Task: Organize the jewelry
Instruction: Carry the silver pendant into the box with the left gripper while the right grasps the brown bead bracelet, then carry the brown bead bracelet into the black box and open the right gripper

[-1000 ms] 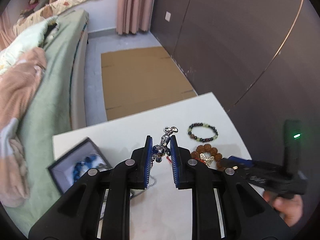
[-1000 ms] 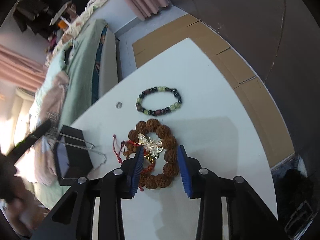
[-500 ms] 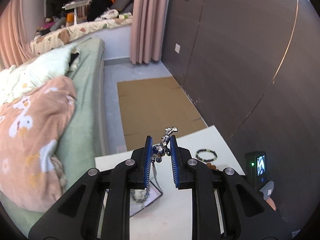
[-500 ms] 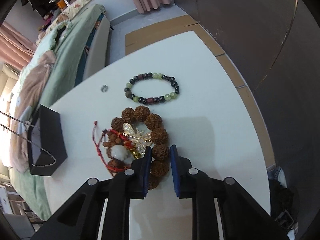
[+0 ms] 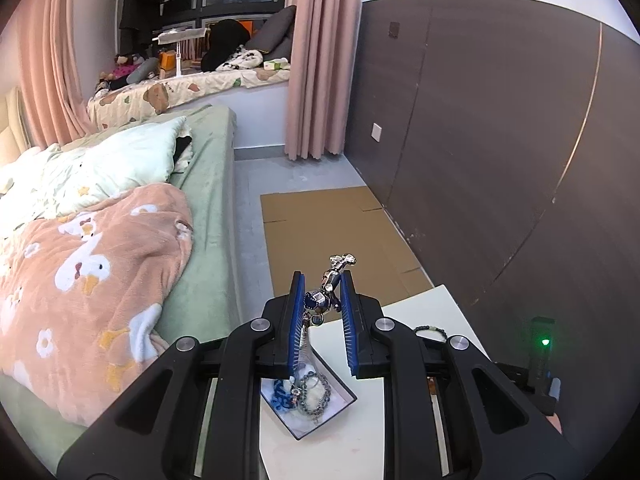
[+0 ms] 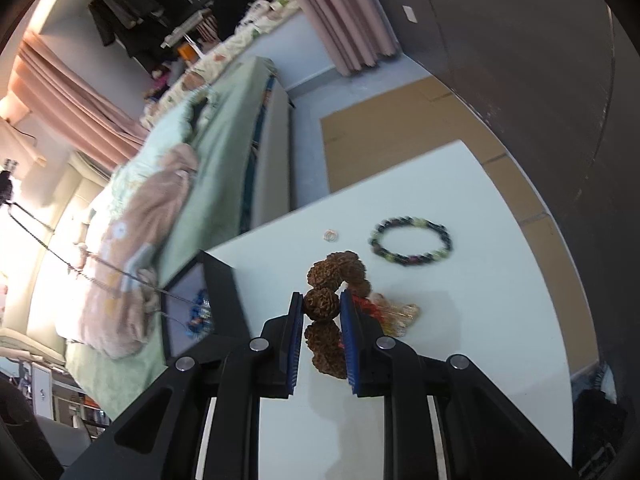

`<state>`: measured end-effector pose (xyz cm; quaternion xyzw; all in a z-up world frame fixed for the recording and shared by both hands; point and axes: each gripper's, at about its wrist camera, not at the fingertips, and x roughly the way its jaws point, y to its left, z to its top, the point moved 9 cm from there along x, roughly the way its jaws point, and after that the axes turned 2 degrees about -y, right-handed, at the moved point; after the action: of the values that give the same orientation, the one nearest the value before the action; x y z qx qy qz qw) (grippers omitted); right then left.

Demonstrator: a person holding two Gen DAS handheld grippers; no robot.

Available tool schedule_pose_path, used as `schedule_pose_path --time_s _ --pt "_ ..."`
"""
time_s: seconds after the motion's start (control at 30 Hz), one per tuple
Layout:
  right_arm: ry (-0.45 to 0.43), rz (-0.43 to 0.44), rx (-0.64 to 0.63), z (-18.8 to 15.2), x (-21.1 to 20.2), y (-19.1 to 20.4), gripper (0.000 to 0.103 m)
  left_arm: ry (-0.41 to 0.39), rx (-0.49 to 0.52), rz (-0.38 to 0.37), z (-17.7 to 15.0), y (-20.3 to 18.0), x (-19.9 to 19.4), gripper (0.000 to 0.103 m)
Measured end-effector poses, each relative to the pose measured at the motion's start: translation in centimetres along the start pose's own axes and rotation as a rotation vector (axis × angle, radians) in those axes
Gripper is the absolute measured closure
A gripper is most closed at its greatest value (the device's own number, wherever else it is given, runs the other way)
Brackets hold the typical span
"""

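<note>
Landmark: the open black jewelry box (image 5: 320, 408) with a white lining, standing on the white tabletop (image 6: 460, 320) near its bed-side edge.

Left gripper (image 5: 322, 300): blue-padded fingers pinch a silver chain necklace with a dark blue faceted bead (image 5: 318, 300). It is held above the box. The clasp end sticks up past the fingertips, and the chain hangs down into the box onto a heap of blue and grey beaded pieces already lying there. In the right wrist view the same chain runs taut from the upper left down into the box (image 6: 188, 312).

Right gripper (image 6: 320, 306): fingers are pressed on one bead of a bracelet of large, rough brown seed beads (image 6: 336, 276), to the right of the box. Part of the loop sits between the fingers; the rest curves away beyond the tips. Whether it rests on the table or is raised clear cannot be told.

Touching the bracelet on the side away from the box: a tangle of red cord and a gold trinket (image 6: 396, 312). Farther from the box lie a small ring (image 6: 331, 235) and a bracelet of dark and pale green beads (image 6: 412, 242), each lying apart.

Beyond the box: a bed with a green cover (image 5: 200, 248) and a peach duck-print blanket (image 5: 88, 272).
</note>
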<state>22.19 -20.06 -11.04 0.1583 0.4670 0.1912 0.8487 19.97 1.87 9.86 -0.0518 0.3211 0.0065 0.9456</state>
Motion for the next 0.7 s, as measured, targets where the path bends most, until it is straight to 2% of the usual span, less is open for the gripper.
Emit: schedule_pose_path --time_s 0.27,0.47,0.53,0.57,0.6,0.7 --pt "-0.042 0.107 0.019 0.6 -1.1 2.6 0.085 0.027 -0.041 -0.036 -2.1 0.4 2.2 0.085" --pt "-0.054 0.195 0.035 0.9 -1.4 4.1 0.085 0.072 -0.101 -0.118 -5.5 0.2 5.8 0.083" --pt "-0.059 0.240 0.043 1.0 -1.6 4.7 0.085 0.078 -0.124 -0.133 -6.8 0.2 6.5 0.074" --pt "-0.059 0.255 0.048 1.0 -1.6 4.8 0.085 0.078 -0.144 -0.140 -7.5 0.3 6.9 0.061" --pt "-0.060 0.266 0.051 0.9 -1.6 4.9 0.085 0.075 -0.167 -0.142 -8.4 0.6 7.2 0.054" --pt "-0.062 0.297 0.048 0.8 -1.6 5.8 0.085 0.090 -0.216 -0.157 -10.8 1.0 8.2 0.054"
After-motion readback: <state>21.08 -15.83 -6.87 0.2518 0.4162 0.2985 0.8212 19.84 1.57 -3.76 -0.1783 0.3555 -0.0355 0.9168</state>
